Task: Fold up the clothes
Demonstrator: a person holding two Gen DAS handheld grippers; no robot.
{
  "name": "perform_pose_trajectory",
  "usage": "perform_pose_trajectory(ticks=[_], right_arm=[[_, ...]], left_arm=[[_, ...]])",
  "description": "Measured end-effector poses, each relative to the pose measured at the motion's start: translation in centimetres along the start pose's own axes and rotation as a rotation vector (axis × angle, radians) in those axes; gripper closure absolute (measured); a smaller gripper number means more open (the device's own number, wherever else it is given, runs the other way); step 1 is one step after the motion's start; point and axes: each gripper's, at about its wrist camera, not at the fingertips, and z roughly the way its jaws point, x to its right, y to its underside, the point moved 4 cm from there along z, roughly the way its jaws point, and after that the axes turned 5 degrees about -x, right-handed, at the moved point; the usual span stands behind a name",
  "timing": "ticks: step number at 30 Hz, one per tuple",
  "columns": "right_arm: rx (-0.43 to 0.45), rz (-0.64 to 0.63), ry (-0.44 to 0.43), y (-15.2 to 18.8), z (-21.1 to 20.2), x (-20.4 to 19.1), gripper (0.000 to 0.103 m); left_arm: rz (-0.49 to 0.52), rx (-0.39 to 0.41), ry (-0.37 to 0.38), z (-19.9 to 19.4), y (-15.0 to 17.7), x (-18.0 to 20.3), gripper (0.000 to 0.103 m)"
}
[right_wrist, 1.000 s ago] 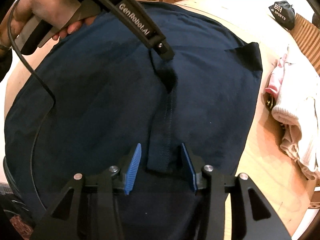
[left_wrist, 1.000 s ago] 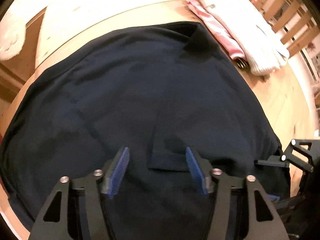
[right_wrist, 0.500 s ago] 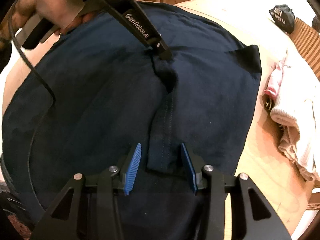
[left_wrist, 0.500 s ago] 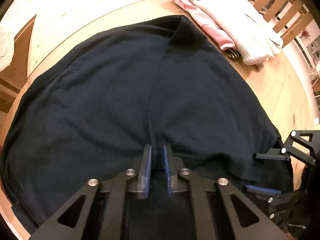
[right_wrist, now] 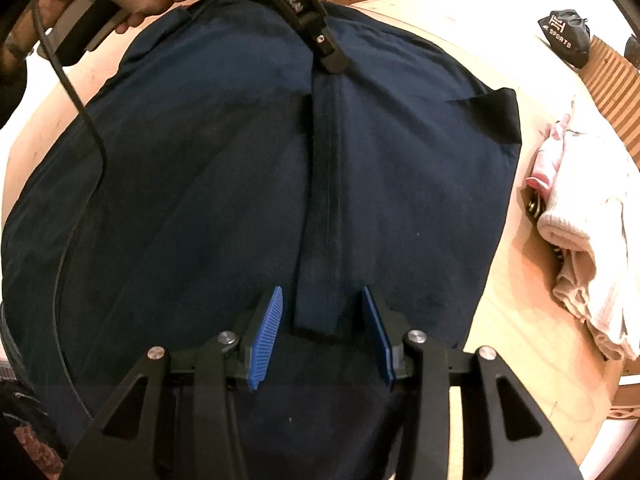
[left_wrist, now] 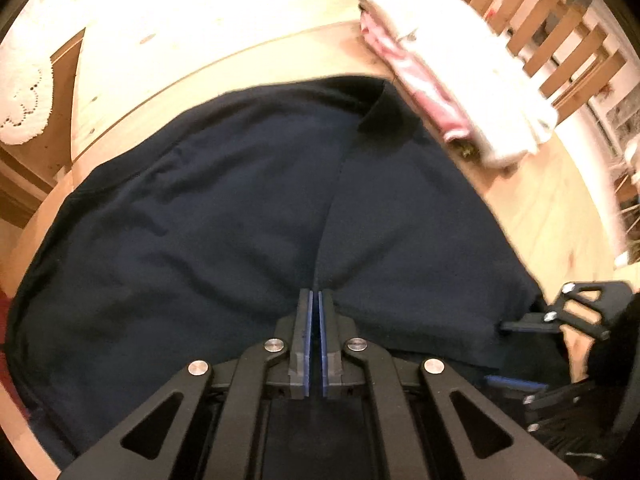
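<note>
The left hand-held gripper (left_wrist: 314, 300) pinches a fold of the dark garment (left_wrist: 220, 220); the right hand-held gripper (right_wrist: 322, 316) stands wide over its hem strip.

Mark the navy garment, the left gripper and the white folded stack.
navy garment (left_wrist: 200, 220), left wrist view, flat front panel.
left gripper (left_wrist: 315, 300), left wrist view, between fingertips.
white folded stack (right_wrist: 588, 248), right wrist view, knit top layer.

Bare desk (left_wrist: 208, 36) beyond the navy garment (left_wrist: 224, 208) lies open; folded pale clothes (left_wrist: 460, 80) block its right side.
</note>
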Motion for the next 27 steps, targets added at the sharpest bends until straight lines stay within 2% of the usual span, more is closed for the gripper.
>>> perform_pose_trajectory(ticks=[1,2,3,4,6,8,10,12,14,18,21,24,27], right_arm=[[0.003,0.006,-0.019,0.0,-0.2,0.1,0.062],[0.004,0.022,-0.058,0.0,-0.5,0.3,0.062],[0.008,0.043,-0.101,-0.1,-1.0,0.8,0.062],[0.029,0.071,-0.138,-0.4,-1.7,1.7,0.062],[0.076,0.136,-0.205,-1.2,-3.1,3.8,0.062],[0.157,0.259,-0.215,-3.0,-4.8,8.0,0.062],[0.213,0.361,-0.222,-5.3,-5.3,11.7,0.062],[0.228,0.403,-0.211,-7.6,-4.7,13.7,0.062],[0.201,0.423,-0.193,-10.1,-2.9,15.0,0.062],[0.116,0.489,-0.222,-12.5,1.6,16.5,0.062],[0.100,0.510,-0.152,-13.0,3.4,17.6,0.062],[0.122,0.508,-0.039,-13.5,3.9,18.6,0.072],[0.120,0.509,-0.029,-13.6,3.1,18.5,0.072]], left_arm=[[-0.004,-0.011,-0.042,0.2,-1.0,0.8,0.096],[-0.004,-0.022,-0.063,0.4,-0.8,0.7,0.092],[-0.004,-0.021,-0.061,0.3,-0.7,0.6,0.085],[-0.005,-0.014,-0.056,0.0,-0.5,0.5,0.082],[0.009,0.015,-0.067,-1.0,-0.2,0.9,0.080],[0.014,0.052,-0.042,-1.7,-0.2,1.8,0.079],[0.040,0.060,0.018,-1.5,-0.2,3.7,0.077],[0.065,0.048,0.057,-0.9,0.2,5.6,0.078],[0.069,0.031,0.083,-0.7,0.6,7.8,0.078],[0.072,0.001,0.089,0.8,1.0,7.1,0.079],[0.062,0.010,0.109,1.0,1.0,6.8,0.077],[0.052,0.025,0.086,1.0,0.9,6.6,0.077],[0.012,0.060,0.094,0.2,1.5,7.0,0.077]])
